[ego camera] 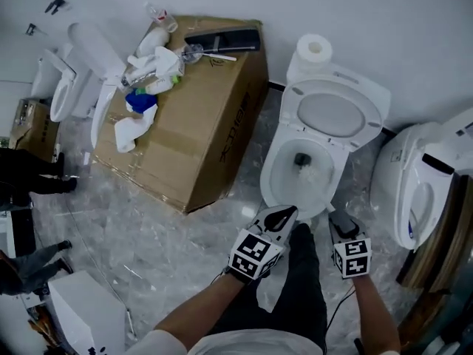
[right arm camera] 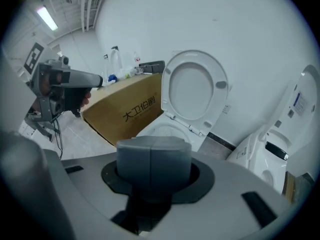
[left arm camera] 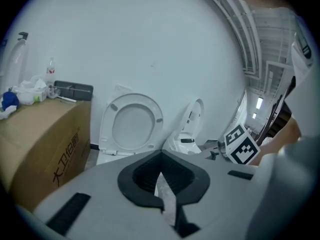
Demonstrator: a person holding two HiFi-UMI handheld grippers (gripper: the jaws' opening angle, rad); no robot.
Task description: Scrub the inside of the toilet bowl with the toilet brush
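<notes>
Fingers on my right gripper (ego camera: 340, 219) are pressed against one grey round handle end (right arm camera: 152, 159), which I take for the top of the toilet brush. It fills the gap between them in the right gripper view. In the head view, what looks like a whitish bristly head (ego camera: 310, 174) sits low in the toilet bowl (ego camera: 275, 174), just beside the dark drain opening. I cannot trace the shaft between that and the gripper.

On my left gripper (ego camera: 287, 211) the fingers are pressed together at the tips with nothing between them, hanging just over the near rim of the bowl. The two grippers sit side by side, left one nearer the bowl's middle, and each carries one marker cube.

The bowl's seat and lid (ego camera: 329, 113) stand raised against the cistern. One toilet paper roll (ego camera: 314, 50) rests on the cistern's top.

I count three toilets from the head view. One is the open one in front of me, a second toilet (ego camera: 414, 191) is close on the right, and a third toilet (ego camera: 63, 87) is well away at the far left.

One large cardboard box (ego camera: 214, 124) lies on the floor just left of the bowl. On its top are one black tray (ego camera: 222, 39), one blue cloth (ego camera: 140, 100), some white rags and at least two clear bottles, bunched toward the box's far left corner.
</notes>
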